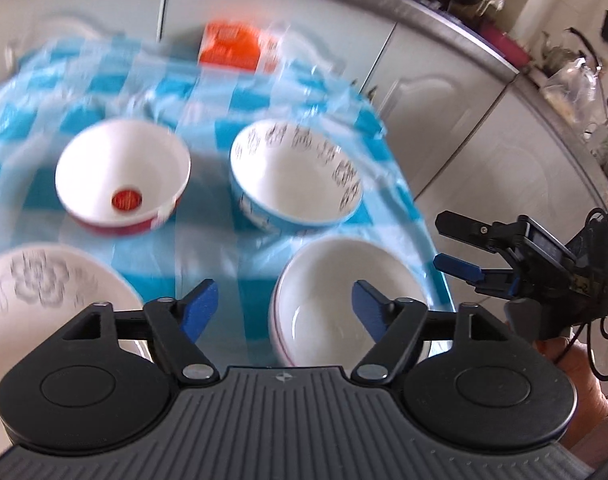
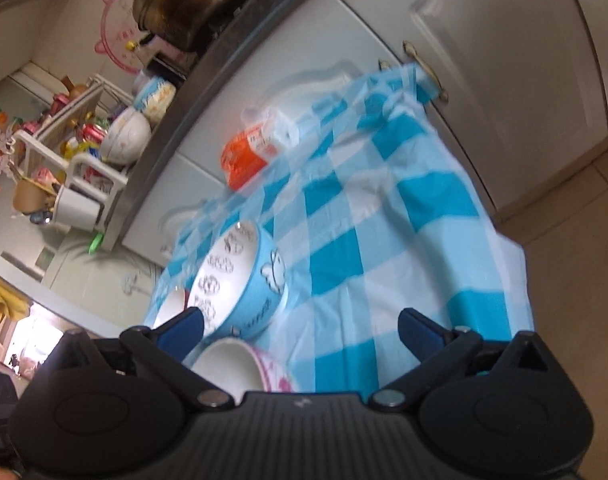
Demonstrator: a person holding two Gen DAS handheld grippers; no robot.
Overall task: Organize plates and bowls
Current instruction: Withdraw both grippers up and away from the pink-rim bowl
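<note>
Two grippers: both were in view, each with its fingers spread apart and nothing between them.
Left gripper [image 1: 285, 306]: it hung low over the near edge of the table, pointing across the cloth, its blue pads above the white bowl and the gap beside it.
Right gripper [image 1: 450, 246]: in the left wrist view it sat off the table's right edge, fingers aimed leftward toward the bowls, one above the other with a clear gap; a hand [image 1: 576, 364] held it from below.
Right gripper, own view [image 2: 301, 326]: tilted, looking along the cloth, the left pad in front of the blue bowl's rim, the right pad over bare cloth.
Bowls counted: three, all upright on the cloth.
Red bowl [image 1: 123, 178]: far left, white inside with a red spot at the bottom.
Blue bowl [image 1: 295, 178]: just right of the red one, apart from it, with dark figures round the inner rim.
White bowl [image 1: 340, 300]: nearest, by the table's right edge, with a pink line under the rim.
Plates counted: one plate [image 1: 43, 304], white with a grey flower pattern, at the near left, partly hidden by the left gripper.
Cloth [image 1: 223, 92]: blue-and-white check, draped over the table.
Orange pack [image 1: 231, 46]: at the far edge, blurred.
</note>
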